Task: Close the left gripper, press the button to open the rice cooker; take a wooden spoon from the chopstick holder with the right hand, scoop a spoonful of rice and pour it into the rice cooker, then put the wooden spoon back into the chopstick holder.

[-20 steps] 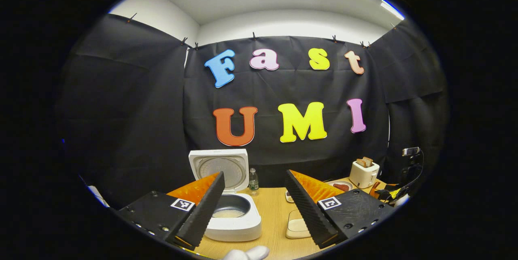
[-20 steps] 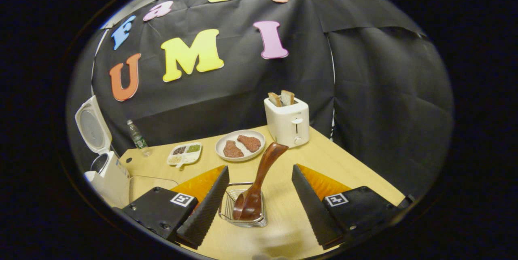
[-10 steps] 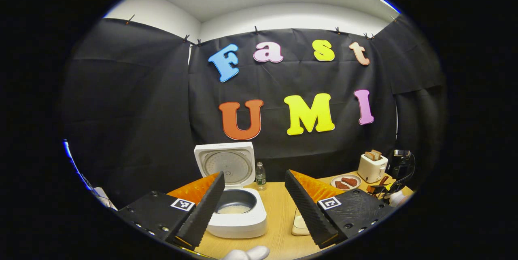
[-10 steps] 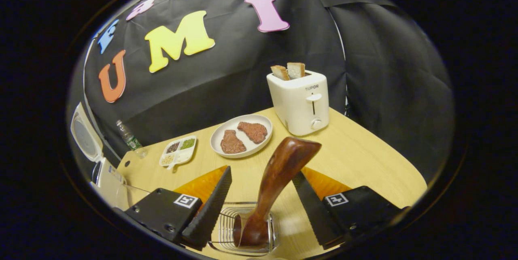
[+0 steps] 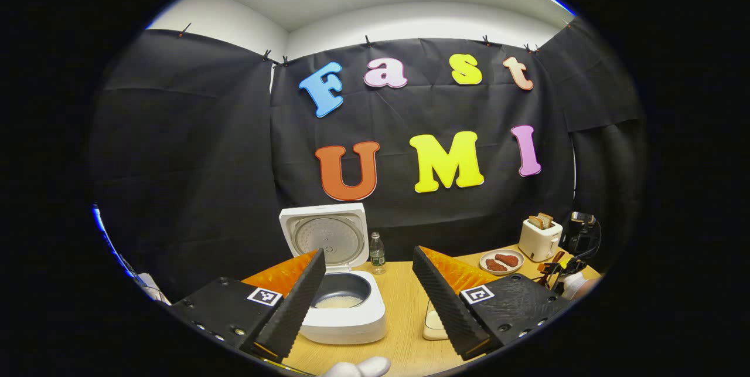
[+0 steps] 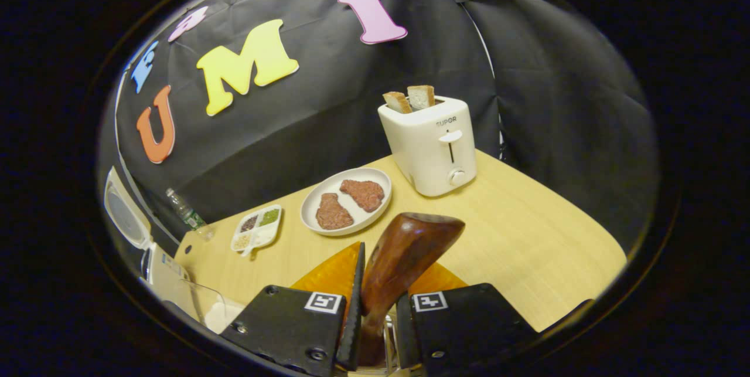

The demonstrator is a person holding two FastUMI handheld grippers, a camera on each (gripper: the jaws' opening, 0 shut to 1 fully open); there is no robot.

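Between the right gripper (image 6: 375, 318) fingers, wooden spoon (image 6: 404, 254) handle clamped, long axis tilted up-right; left gripper (image 5: 366, 301) released

Black tool (image 6: 375, 330) bodies carry square markers, screws, ridged fingers.

Both views tableward, sharing toaster (image 5: 539, 238) (image 6: 430, 145).

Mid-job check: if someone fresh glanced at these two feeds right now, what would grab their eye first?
First, the wooden spoon standing up close in the right gripper view, with the right gripper shut on its handle. Next, the rice cooker at the table's left in the left gripper view, lid up and rice in the pot, behind the open left gripper. Then the toaster with two bread slices at the far right, beside a plate holding two brown patties.
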